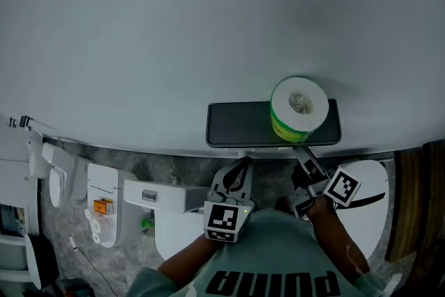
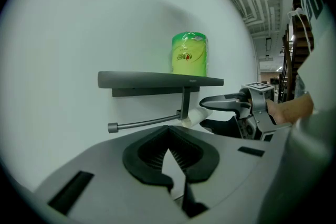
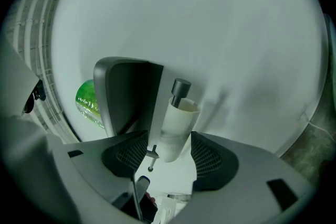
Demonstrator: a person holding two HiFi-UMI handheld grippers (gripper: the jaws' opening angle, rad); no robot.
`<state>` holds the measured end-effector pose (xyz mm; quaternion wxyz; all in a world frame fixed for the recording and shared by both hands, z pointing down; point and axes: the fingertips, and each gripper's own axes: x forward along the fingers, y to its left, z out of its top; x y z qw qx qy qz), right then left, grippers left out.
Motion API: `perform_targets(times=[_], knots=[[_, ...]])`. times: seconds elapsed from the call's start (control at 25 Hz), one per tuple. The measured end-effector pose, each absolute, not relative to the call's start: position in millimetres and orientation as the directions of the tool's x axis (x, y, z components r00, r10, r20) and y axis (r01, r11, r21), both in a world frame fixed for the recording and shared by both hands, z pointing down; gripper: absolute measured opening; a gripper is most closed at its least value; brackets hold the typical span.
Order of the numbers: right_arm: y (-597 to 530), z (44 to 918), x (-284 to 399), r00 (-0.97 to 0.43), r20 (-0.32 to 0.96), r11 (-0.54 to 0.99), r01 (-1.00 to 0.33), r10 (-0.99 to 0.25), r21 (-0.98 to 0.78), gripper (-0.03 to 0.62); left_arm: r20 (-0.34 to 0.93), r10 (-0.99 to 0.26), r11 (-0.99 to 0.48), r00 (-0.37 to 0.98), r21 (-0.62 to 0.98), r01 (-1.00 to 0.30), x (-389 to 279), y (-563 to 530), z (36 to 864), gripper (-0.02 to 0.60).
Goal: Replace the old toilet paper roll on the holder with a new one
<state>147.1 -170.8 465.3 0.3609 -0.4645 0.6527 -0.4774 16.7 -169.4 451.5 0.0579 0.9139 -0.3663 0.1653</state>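
Observation:
A new roll in green wrap [image 1: 299,108] stands upright on the dark shelf [image 1: 236,125] of the wall holder. Under the shelf the metal rod [image 2: 144,123] carries a bare cardboard tube [image 3: 176,128] at its bracket end. My right gripper [image 3: 168,152] is level and open, with the tube between its jaws; the left pad is clear of it and the right pad lies close beside it. In the head view the right gripper [image 1: 302,156] sits just below the shelf's right part. My left gripper [image 1: 240,167] is shut and empty, in front of the rod and below the shelf's middle.
The holder hangs on a plain pale wall [image 1: 208,24]. Below are white toilet fixtures [image 1: 174,219], a white seat [image 1: 372,188] at the right, small paper rolls [image 1: 97,226] on the stone floor at the left, and a wooden panel [image 1: 417,198] at the far right.

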Motion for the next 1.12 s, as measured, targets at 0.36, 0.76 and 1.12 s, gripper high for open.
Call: perform_targets(times=[0.36, 0.76, 1.12], knots=[[-174, 472, 160, -0.229, -0.035, 0.073, -0.159, -0.973, -0.984, 0.198, 0.339, -0.651, -0.728, 0.679, -0.025, -0.685, 14, -172, 448, 0.003], [-167, 469, 170, -0.182, -0.031, 0.064, -0.177, -0.983, -0.982, 0.181, 0.335, -0.645, -0.733, 0.687, -0.018, -0.68, 17, -169, 450, 0.003], [-156, 467, 184, -0.149, -0.029, 0.058, -0.192, -0.988, -0.98, 0.178, 0.333, -0.627, -0.749, 0.705, -0.009, -0.662, 31, -163, 450, 0.003]])
